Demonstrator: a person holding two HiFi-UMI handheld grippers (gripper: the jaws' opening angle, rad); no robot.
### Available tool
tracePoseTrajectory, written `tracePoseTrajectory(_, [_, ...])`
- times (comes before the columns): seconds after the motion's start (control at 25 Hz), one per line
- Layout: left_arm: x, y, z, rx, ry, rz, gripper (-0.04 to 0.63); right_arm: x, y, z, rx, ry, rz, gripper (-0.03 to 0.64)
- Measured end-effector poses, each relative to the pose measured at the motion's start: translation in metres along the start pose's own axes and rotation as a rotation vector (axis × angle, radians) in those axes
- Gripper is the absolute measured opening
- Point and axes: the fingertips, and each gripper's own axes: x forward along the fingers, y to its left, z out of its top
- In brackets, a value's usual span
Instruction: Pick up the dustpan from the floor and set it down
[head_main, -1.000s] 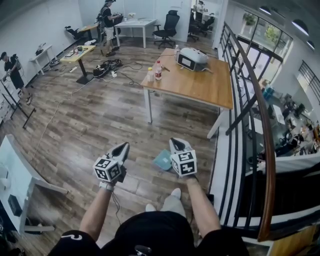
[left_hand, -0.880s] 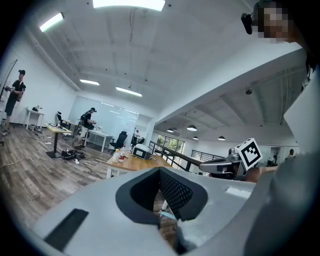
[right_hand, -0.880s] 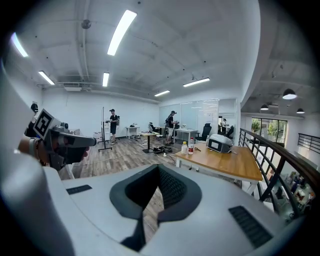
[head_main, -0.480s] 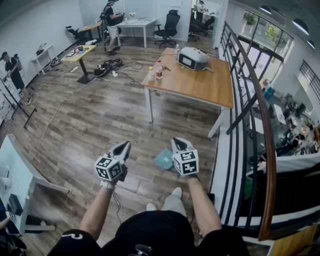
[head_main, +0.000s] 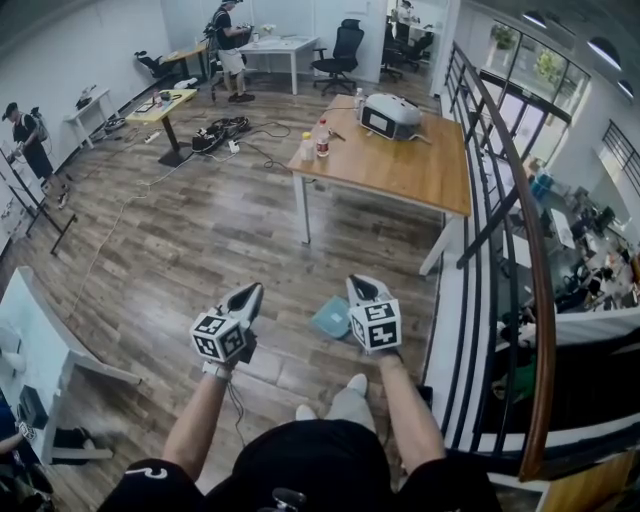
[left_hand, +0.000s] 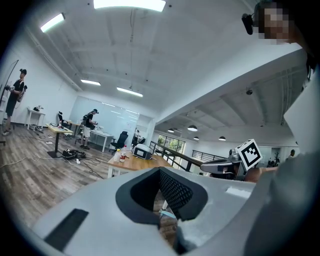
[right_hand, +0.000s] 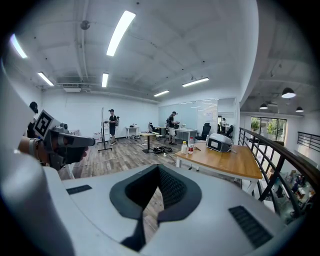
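Nearest the person, two pale shoes (head_main: 352, 385) stand on the wooden floor (head_main: 180, 240), and both forearms reach out at about waist height. The left gripper (head_main: 246, 296) points towards 12 o'clock with a slight lean to 1. Its own view shows its jaws together with nothing clamped between them. The right gripper (head_main: 360, 285) points towards 12 with a slight lean to 11. Its jaws are likewise closed on nothing, with only floorboards showing through the notch between the pads.

The dustpan (head_main: 328, 318) is a flat teal piece lying on the floor just ahead of the shoes, down between the two grippers and well below both. In the head view it sits at about 8 o'clock from the right gripper's tips and about 4 o'clock from the left's. It is clearly closer to the right gripper, whose marker cube covers its right edge.

The part that shows is a tilted square with one corner towards 12 o'clock. No handle can be made out, so neither its long axis nor the way it points can be settled from here. A pale teal sliver low in the left gripper view may be the same thing.

Lying flat with both grippers empty, the dustpan could be waiting to be lifted or could already have been put back. If it is to be picked up, the right hand looks better placed: a drop straight down and a little back towards 6.

Farther off at 12 to 1 o'clock stands a wooden table (head_main: 400, 170).
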Motion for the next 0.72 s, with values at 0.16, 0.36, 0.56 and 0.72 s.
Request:
tracePoseTrajectory(0.16, [-0.0011,0.0010,-0.0023,-0.002,0.003,0.002,-0.002,-0.0001,0.0010,0.0007,0.001,-0.002,0.003,-0.005])
tracePoseTrajectory(0.36, [-0.0023,0.0016,-0.0045,-0.003,0.006,0.006,-0.002,0.0006,0.0009,-0.0012,0.003,0.003,0.003,-0.005])
tracePoseTrajectory(0.56, [-0.0036,0.0024,-0.0086,-0.004,0.011,0.013,-0.002,0.0010,-0.0001,-0.0055,0.010,0.008,0.003,-0.005])
tracePoseTrajectory(0.72, [-0.0038,0.0042,-0.0073,-0.003,0.014,0.018,-0.002,0.0024,-0.0007,-0.0028,0.012,0.007,0.005,-0.005])
